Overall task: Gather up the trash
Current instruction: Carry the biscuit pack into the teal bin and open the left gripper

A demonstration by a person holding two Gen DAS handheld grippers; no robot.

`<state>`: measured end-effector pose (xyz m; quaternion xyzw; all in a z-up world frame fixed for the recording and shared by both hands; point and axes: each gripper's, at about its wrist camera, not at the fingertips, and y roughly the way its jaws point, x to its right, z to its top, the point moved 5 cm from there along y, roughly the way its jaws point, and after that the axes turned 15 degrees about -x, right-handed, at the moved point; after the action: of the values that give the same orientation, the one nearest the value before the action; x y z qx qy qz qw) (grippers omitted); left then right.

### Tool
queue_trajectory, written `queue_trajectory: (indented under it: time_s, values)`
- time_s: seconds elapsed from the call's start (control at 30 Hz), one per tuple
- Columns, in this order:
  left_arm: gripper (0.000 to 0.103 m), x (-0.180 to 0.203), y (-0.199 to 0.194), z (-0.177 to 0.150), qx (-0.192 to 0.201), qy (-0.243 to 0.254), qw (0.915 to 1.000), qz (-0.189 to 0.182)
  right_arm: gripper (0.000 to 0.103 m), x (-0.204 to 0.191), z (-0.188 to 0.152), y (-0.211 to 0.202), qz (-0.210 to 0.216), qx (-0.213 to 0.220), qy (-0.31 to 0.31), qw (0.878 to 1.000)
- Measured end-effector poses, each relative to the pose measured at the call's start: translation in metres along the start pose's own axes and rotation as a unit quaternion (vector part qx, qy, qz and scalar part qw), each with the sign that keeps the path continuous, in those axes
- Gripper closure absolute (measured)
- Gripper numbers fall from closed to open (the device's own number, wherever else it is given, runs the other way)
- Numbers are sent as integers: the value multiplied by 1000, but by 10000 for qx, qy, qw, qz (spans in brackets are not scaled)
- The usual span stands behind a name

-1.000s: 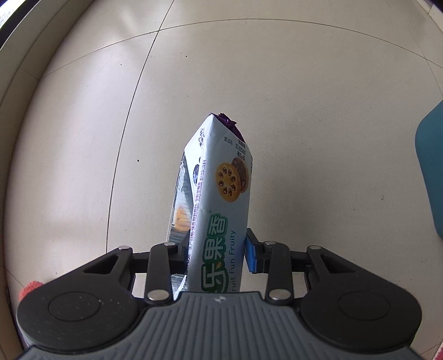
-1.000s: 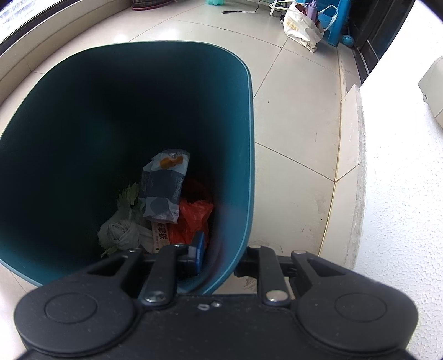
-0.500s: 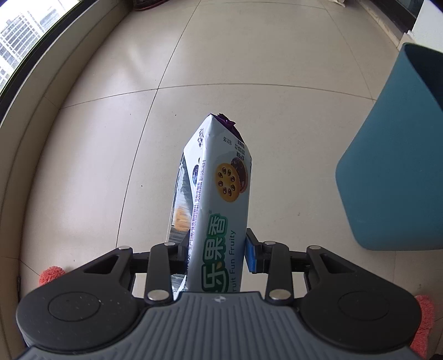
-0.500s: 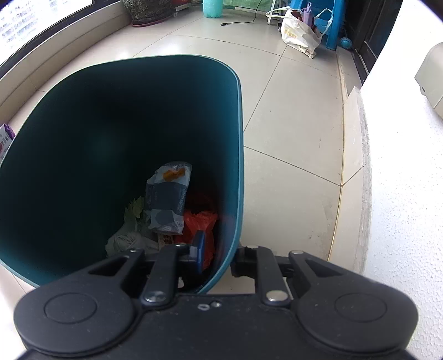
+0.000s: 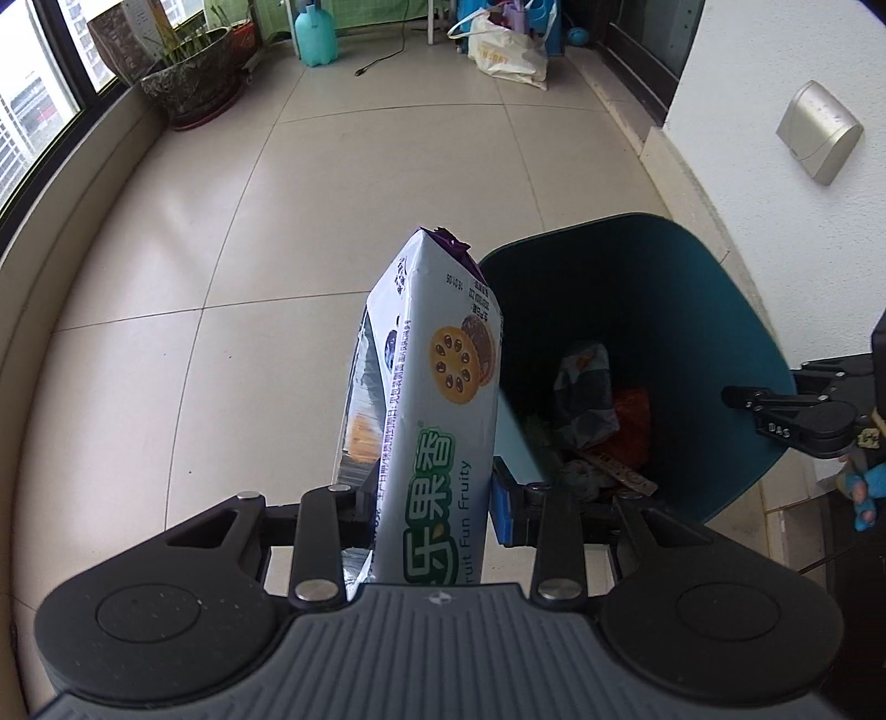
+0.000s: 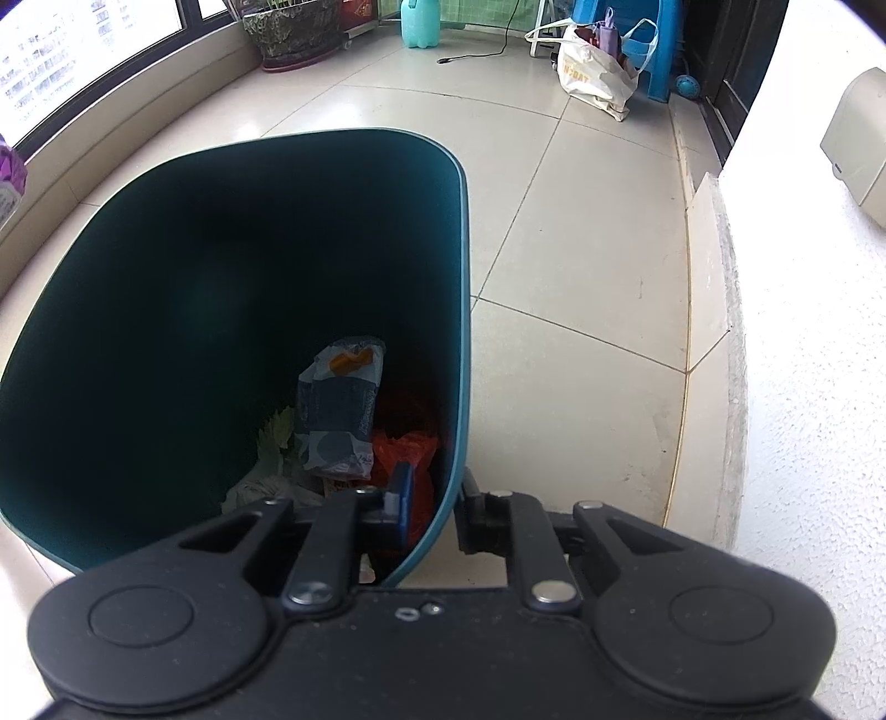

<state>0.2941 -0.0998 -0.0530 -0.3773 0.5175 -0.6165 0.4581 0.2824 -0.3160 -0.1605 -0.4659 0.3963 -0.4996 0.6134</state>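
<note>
A pale tiled floor [image 5: 343, 183] fills most of both views, running back to a window wall on the left and a white textured wall [image 6: 819, 387] on the right. On it stands the tall teal trash bin [image 5: 742, 327], open at the top, near the white wall. Far behind, by the window, sit a large stone planter [image 5: 191, 88] with green stalks, a turquoise jug [image 5: 315, 36] and a cream plastic bag [image 5: 509, 55] slumped next to blue furniture. The left gripper [image 5: 429, 498] is clamped on a biscuit packet [image 5: 437, 399], a long white wrapper printed with round biscuits and green lettering, its torn purple end pointing away from the camera; the packet stands just beside the bin's near rim in the left wrist view, held in the air and not yet inside. The right gripper [image 6: 434, 507] is narrowed onto the bin's wall, one blue pad inside and the other finger outside, the rim pinched between them. At the bottom of the bin lie a crumpled blue and white snack bag [image 6: 340, 410], an orange plastic bag [image 6: 404, 454], some pale leafy scraps [image 6: 277, 437] and a wad of white paper [image 6: 255, 490]. A beige socket cover [image 5: 819, 133] is fixed on the white wall.
</note>
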Motion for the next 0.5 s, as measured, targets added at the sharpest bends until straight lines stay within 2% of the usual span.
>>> queue_trajectory:
  time_s: [0.03,0.1,0.3,0.5]
  values:
    - [69,18,-7,-5,31,19,10000,-21,89,1,0,-1,17,1,7,10000]
    - [69,36,-13,5,80,127,9999,-79,89,3,0,-2,66,5,36,10000]
    - [69,80,-4,34,160,350,9988,-290,92,8,-1,-6,124,120,73,9998]
    - [69,112,13,51,-105,292,9975,-630,92,10,-6,-7,168,138,64,9997]
